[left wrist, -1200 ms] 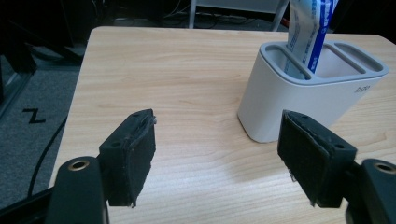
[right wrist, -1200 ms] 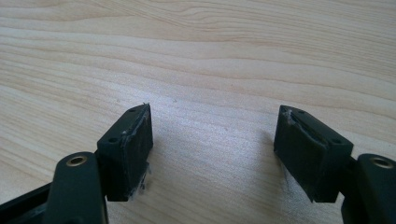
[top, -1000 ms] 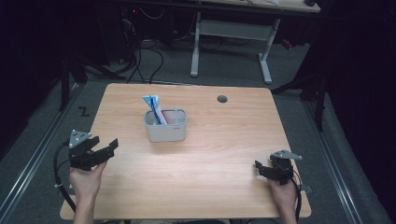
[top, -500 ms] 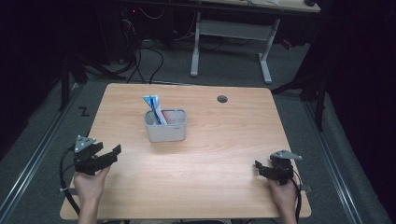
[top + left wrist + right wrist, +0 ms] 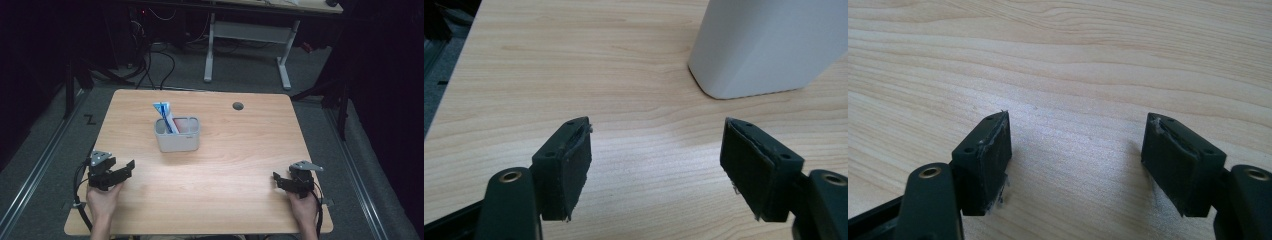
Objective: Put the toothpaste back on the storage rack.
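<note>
So we're parked at the near edge of the table (image 5: 235,200) with nothing in hand yet, and the whole thing hinges on where the grey holder (image 5: 178,135) sits relative to us. It stands upright a bit left of the table's middle, with a blue-and-white packet (image 5: 165,116) poking up out of its left compartment and leaning slightly to the left; the right compartment looks empty as far as we can tell.

The left hand-held gripper (image 5: 123,171) is clearly the closer one. It sits near and to the left of the holder, with its jaws aimed up and to the right, pretty much toward it. In the left gripper view the holder's pale wall (image 5: 769,47) fills the upper right, just ahead and off to the right of the jaws, not touching. Those jaws are spread wide with only bare wood between them.

The right hand-held gripper (image 5: 280,181) is well apart from the holder, down by the near right corner, jaws pointing left. In the right gripper view it's (image 5: 1075,165) also spread wide, gripping nothing, just table grain ahead.

Since the packet's long axis runs roughly vertical, our guess is the left one goes forward and right, then comes at it from above.
</note>
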{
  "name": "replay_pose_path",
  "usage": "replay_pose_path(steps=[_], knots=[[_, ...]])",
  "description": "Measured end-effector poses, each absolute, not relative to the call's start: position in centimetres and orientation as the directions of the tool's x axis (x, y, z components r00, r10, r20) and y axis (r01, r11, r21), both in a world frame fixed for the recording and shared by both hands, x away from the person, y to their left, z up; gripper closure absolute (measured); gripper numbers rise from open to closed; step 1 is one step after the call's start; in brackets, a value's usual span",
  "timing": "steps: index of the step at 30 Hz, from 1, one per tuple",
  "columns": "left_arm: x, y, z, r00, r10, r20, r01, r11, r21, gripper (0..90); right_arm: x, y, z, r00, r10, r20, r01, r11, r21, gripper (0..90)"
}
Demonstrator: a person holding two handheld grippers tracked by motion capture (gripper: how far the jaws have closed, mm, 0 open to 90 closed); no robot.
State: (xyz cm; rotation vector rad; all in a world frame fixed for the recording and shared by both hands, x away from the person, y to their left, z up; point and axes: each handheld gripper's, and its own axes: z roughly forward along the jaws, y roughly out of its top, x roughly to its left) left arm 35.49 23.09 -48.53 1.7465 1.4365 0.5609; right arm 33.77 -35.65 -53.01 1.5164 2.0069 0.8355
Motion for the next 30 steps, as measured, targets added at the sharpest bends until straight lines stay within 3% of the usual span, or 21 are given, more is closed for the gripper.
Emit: replay_pose_path(steps=[30], knots=[[37.3,20.9,-52.7,0.246,0.968,-0.048,0.649,-0.128,0.750,31.1,33.8,-35.6,-53.0,-0.266,0.964,-0.018,0.666,0.198,0.719,28.1]])
